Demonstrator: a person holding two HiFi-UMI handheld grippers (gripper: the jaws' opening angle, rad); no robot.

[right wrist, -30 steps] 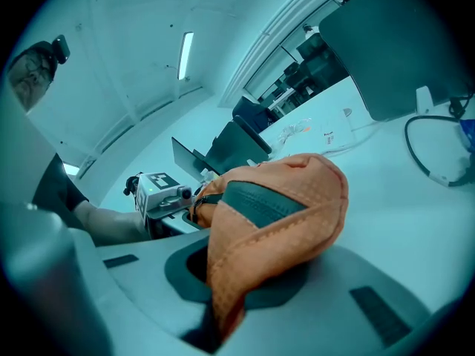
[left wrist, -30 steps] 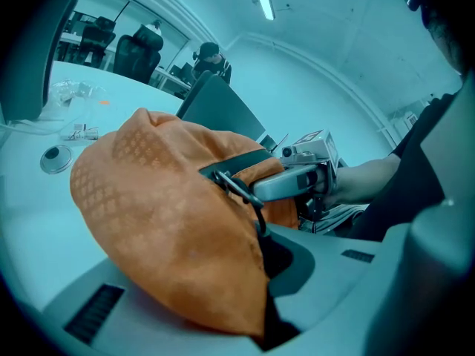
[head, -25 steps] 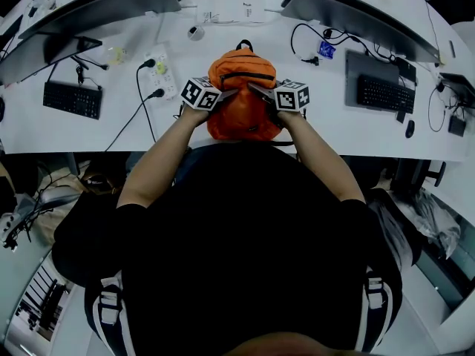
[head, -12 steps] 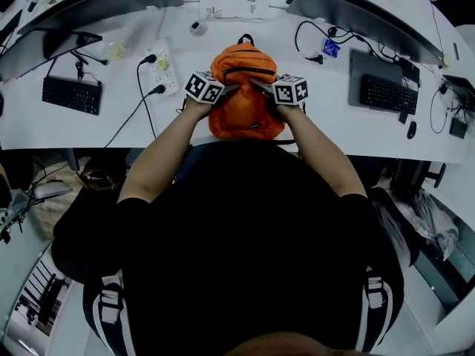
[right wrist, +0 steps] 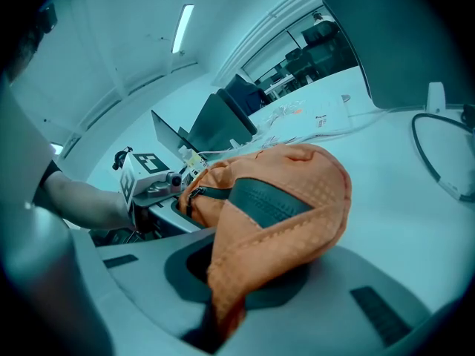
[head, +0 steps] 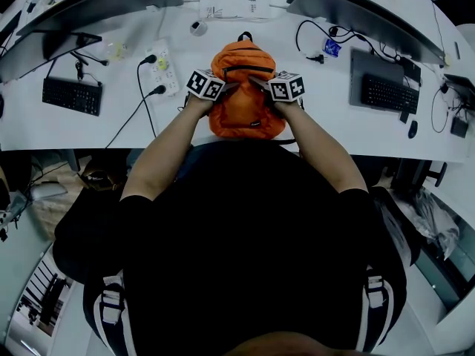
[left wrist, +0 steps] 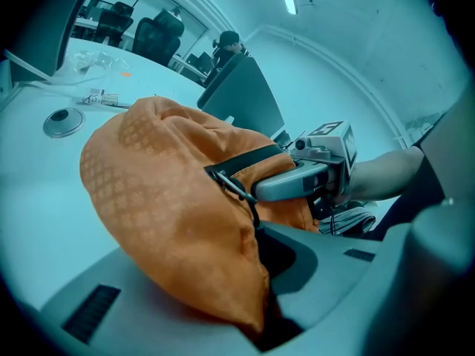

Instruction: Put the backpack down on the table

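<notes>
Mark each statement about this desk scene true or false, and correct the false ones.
1. The left keyboard and the right keyboard lie on the table, one on each side of the backpack. True.
2. The backpack is blue. False: it is orange.
3. The right gripper stands wide open with nothing in it. False: it is shut on a fold of the backpack's fabric.
4. A white power strip lies on the table, left of the backpack in the head view. True.
</notes>
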